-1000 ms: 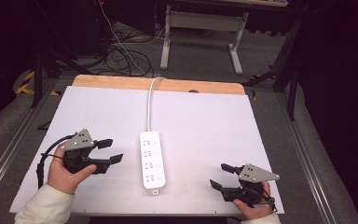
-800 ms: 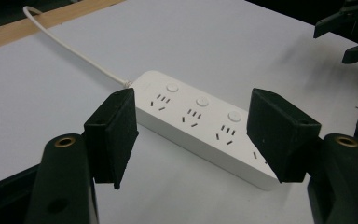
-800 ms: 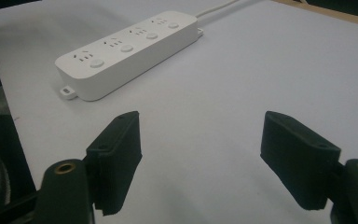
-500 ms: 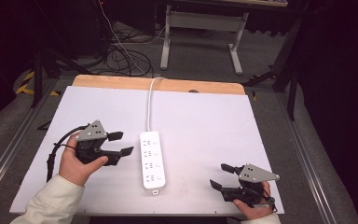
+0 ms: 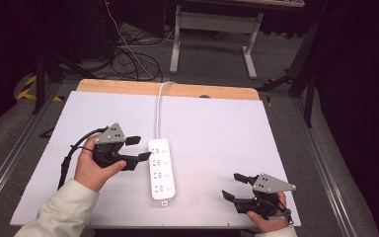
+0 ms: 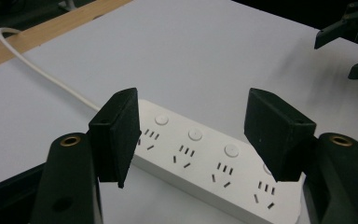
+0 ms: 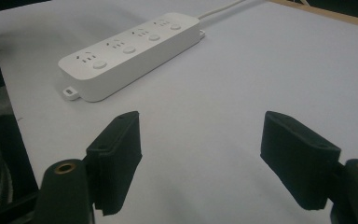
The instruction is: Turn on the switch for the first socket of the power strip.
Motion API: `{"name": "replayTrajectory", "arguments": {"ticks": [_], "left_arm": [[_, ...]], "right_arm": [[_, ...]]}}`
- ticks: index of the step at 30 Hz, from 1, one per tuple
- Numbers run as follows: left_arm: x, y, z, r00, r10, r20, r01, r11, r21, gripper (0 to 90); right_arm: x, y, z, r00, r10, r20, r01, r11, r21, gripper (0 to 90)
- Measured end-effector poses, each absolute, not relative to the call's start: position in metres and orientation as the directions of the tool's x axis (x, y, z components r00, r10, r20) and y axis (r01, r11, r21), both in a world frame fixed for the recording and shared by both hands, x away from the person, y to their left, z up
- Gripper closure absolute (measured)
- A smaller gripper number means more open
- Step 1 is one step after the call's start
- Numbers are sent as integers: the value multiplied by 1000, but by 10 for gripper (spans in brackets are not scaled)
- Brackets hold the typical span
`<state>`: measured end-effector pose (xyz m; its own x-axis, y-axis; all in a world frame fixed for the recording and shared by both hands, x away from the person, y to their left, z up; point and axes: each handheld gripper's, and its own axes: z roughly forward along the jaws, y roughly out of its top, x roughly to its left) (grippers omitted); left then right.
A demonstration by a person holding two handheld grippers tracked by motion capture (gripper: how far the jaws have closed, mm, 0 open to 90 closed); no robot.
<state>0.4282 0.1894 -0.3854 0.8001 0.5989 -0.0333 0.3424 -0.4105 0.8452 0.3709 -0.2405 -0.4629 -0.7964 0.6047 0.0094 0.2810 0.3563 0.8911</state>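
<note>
Two grippers work over one wide white bench (image 5: 217,123), which has a strip of bare wood along its far edge. Near its middle lies a white power strip (image 5: 160,168), lengthwise from near to far, flat on the surface with its sockets and round buttons facing up. Its white cable (image 5: 159,106) runs off over the far edge.

On the left, a forearm in a pale sleeve (image 5: 61,210) comes in from the near edge and angles inward. That hand wraps the left gripper (image 5: 137,148) from beneath, grey plate on top, and points it level at the far end of the power strip. Its jaws stand apart with nothing between them, one tip just at the strip's left edge; I cannot tell whether it touches. In the left gripper view the strip's sockets show through the gap between the pads.

At the near right corner the right gripper (image 5: 233,186) sits low in its hand, aimed left toward the strip and well apart from it. Its jaws are spread wide and empty.
</note>
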Motion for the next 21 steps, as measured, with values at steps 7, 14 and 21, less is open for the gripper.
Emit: {"name": "replayTrajectory", "arguments": {"ticks": [7, 14, 21], "left_arm": [[437, 176, -387, 811, 583, -45, 342, -412, 845, 367], [442, 163, -395, 819, 570, -63, 356, -420, 835, 392], [449, 156, -403, 819, 570, -66, 369, -435, 822, 398]], "right_arm": [[371, -241, -463, -799, 602, 11, 279, 354, 892, 293], [371, -241, -463, -799, 601, 12, 278, 352, 894, 293], [370, -241, -463, -800, 600, 12, 277, 352, 894, 293]]}}
